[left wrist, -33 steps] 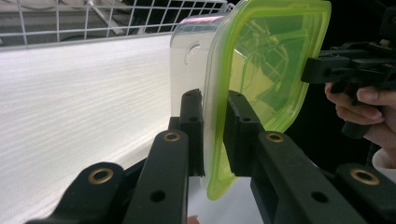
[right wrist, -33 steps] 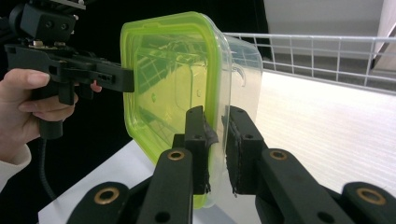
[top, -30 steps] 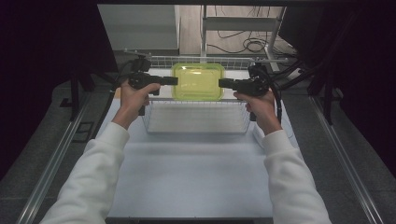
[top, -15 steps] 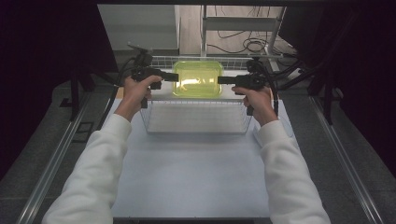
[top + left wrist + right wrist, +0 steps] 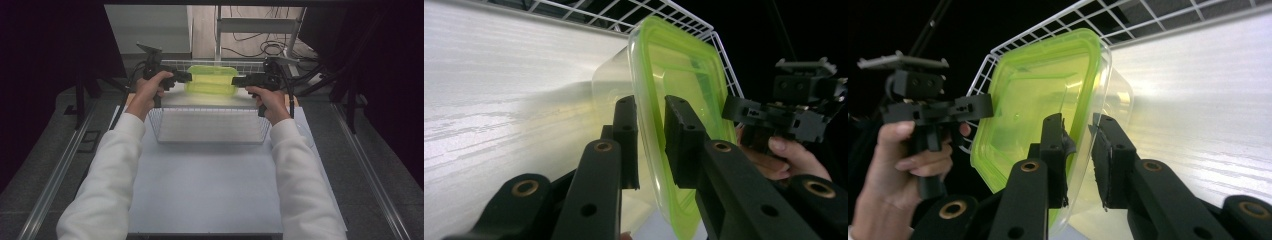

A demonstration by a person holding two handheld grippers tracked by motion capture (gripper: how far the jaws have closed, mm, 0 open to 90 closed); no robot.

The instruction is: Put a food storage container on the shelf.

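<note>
From above, the white table top [image 5: 210, 190] lay pale and bare in front of a wire basket [image 5: 210, 131] that stood across its far half. Grey floor ran along both sides, with a metal rail [image 5: 55, 175] at the left edge and black curtains closing in the room to left and right. Beyond the table a tangle of cables [image 5: 260, 47] lay on a lighter floor by a metal frame. Two white sleeves reached in from below. The left gripper [image 5: 186, 77] and the right gripper [image 5: 237, 80] met a clear container with a green lid [image 5: 211, 80] from its two short ends, over the far rim of the basket.

In the left gripper view, the left gripper [image 5: 651, 125] had its jaws on either side of the green lid's rim [image 5: 684, 75]; they had just been easing apart, and a narrow gap showed beside the rim, so the hold looked slackened rather than clenched. White table surface filled the left, the basket's wire [image 5: 674, 12] ran behind, and blackness lay beyond.

In the right gripper view, the right gripper [image 5: 1078, 137] straddled the container's edge [image 5: 1043, 90] the same way, its jaws having just been widening, pads a little off the plastic. The container stood tilted on its side against the basket wire [image 5: 1048, 25], bright table to the right.
</note>
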